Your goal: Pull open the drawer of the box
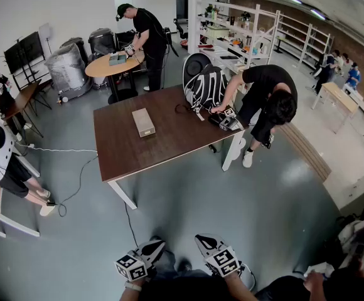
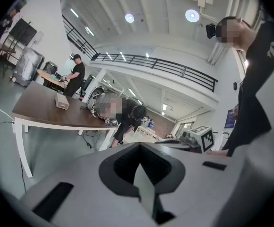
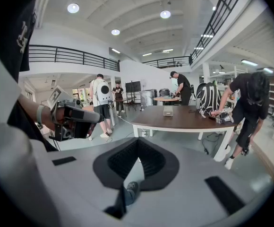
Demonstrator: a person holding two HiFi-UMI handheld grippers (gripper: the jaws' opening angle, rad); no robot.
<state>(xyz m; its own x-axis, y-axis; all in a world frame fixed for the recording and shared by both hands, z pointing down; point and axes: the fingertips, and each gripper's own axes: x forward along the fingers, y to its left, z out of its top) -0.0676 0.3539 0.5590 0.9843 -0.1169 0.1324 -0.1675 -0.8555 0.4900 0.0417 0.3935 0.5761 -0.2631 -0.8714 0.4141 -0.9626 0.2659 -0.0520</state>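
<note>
In the head view, the left claw [image 1: 152, 249] and the right claw [image 1: 206, 243] hang low over the grey floor [image 1: 232, 193], well apart from the small grey rectangular box [image 1: 143, 122], which lies with its drawer shut on the dark brown wooden desk [image 1: 169, 146]. In the left gripper view, the left claw [image 2: 139, 167] has its jaws pressed together on nothing, and the box [image 2: 61, 101] sits far off on the desk [image 2: 35, 110]. In the right gripper view, the right claw [image 3: 137, 167] is likewise fully closed and empty, with the box [image 3: 167, 111] distant on the desk [image 3: 189, 118].
</note>
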